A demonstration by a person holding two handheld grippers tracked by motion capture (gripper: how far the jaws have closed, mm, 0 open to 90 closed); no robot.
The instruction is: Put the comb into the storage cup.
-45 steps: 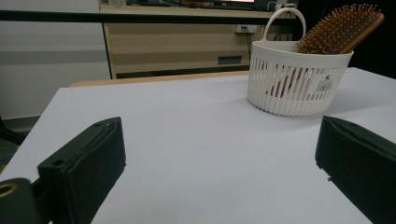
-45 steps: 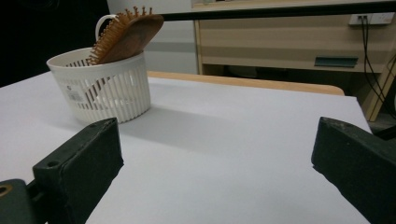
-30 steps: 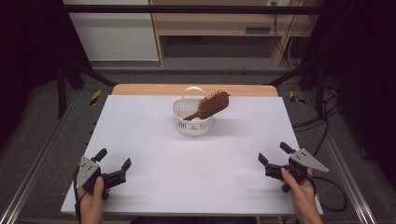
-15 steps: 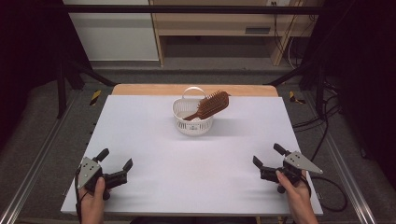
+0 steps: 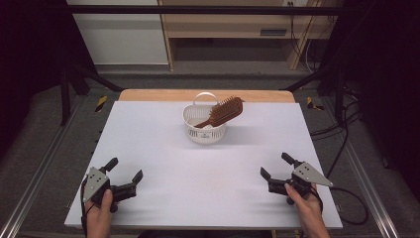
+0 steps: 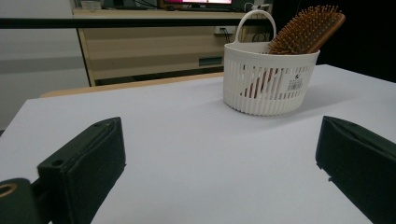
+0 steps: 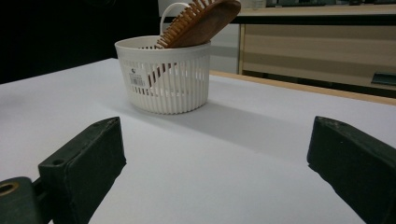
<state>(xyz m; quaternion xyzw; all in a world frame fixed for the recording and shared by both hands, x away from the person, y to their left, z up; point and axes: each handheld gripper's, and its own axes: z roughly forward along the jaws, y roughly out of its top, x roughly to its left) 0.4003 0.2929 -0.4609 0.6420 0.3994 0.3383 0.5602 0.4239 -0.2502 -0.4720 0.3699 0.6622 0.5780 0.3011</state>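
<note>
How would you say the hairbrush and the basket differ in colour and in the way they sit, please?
The hairbrush is brown wood; the basket is white slatted plastic. The basket stands upright on the table; the hairbrush leans tilted, handle down inside the basket, its bristled head sticking out above the rim. Neither is touched by a gripper.

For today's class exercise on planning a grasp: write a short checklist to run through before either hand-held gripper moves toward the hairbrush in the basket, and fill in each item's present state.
1. Left hand-held gripper jaws wide apart, holding nothing: ok.
2. Right hand-held gripper jaws wide apart, holding nothing: ok.
3. Basket upright on the table: ok.
4. Hairbrush reachable, its bristled head sticking out over the basket rim: ok.
5. Nothing lying between either gripper and the basket: ok.
6. Brush handle free inside the basket, not caught in the slats: cannot tell.
</note>
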